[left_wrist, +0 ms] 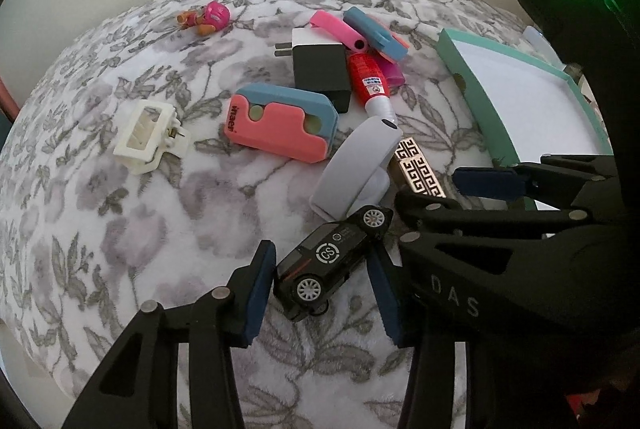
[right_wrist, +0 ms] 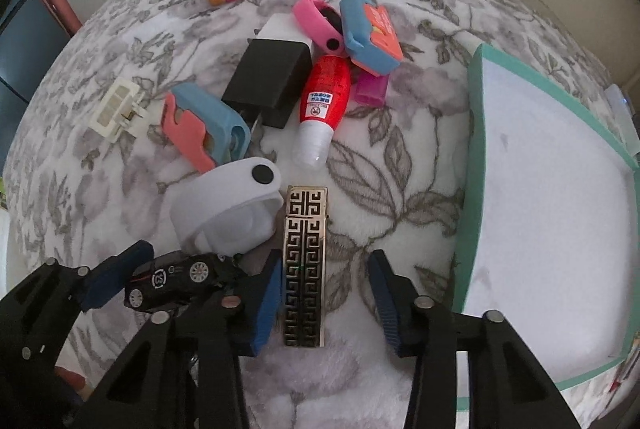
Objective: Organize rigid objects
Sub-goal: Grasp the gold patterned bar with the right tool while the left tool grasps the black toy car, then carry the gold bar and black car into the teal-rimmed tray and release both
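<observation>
Sitting on floral blanket (right_wrist: 400,157), teal box (right_wrist: 474,149) w/ white interior.

You can read "CS" in a white ring on the black toy car (left_wrist: 332,265), "DAS" on the right hand-held gripper (left_wrist: 424,195), and "imaei" on the pink-and-blue case (left_wrist: 280,123).

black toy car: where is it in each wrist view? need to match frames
Left wrist: black toy car sits lower centre, between the left gripper pads.
Right wrist: same car at lower left, beside the right gripper.
Shared landmark: grey strap holder just beyond the car.
</observation>
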### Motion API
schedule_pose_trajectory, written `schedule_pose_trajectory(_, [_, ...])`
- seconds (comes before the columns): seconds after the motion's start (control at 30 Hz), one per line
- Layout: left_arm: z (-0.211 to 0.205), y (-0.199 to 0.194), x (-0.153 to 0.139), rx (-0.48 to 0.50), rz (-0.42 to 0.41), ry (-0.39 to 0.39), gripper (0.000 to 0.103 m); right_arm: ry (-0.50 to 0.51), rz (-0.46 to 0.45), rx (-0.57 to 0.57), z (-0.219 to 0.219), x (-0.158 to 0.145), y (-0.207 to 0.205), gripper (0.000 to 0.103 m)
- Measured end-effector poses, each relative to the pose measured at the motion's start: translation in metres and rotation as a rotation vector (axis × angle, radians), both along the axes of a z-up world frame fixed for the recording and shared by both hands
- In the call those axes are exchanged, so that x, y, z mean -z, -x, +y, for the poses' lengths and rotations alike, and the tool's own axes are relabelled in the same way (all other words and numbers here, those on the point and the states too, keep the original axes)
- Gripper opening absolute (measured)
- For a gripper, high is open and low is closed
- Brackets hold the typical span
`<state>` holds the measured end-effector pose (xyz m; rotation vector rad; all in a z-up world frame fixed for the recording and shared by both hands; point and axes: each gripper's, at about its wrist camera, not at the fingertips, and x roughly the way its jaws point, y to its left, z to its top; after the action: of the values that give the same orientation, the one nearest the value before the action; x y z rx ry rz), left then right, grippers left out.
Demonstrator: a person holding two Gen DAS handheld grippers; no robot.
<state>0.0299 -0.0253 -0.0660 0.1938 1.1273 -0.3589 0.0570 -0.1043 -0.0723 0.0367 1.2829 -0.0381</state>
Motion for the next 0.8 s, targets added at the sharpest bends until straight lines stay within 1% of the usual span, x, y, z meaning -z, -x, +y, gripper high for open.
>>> schedule_pose_trajectory(0.13, [-0.001, 0.002, 0.0, 0.002, -0.003, -0.005, 0.048, 0.003, -0.007, 0.0, -0.001, -0.002, 0.0, 0.027])
schedule_pose_trajectory(0.17, [-0.001, 0.003, 0.0, 0.003, -0.004, -0.008, 0.048, 0.002, -0.007, -0.001, -0.002, -0.002, 0.001, 0.022])
schedule_pose_trajectory(0.4, [-0.003, 0.009, -0.003, 0.012, -0.002, -0.037, 0.047, -0.04, 0.004, 0.011, -0.011, -0.005, 0.014, 0.022])
schedule_pose_trajectory(0.5, [-0.003, 0.012, -0.007, 0.01, -0.004, -0.046, 0.047, -0.077, 0.002, 0.026, -0.016, -0.009, 0.022, 0.022])
schedule_pose_trajectory(0.8, [-0.004, 0.021, -0.036, -0.005, -0.044, -0.041, 0.047, -0.146, -0.066, 0.058, -0.031, -0.04, 0.043, 0.022])
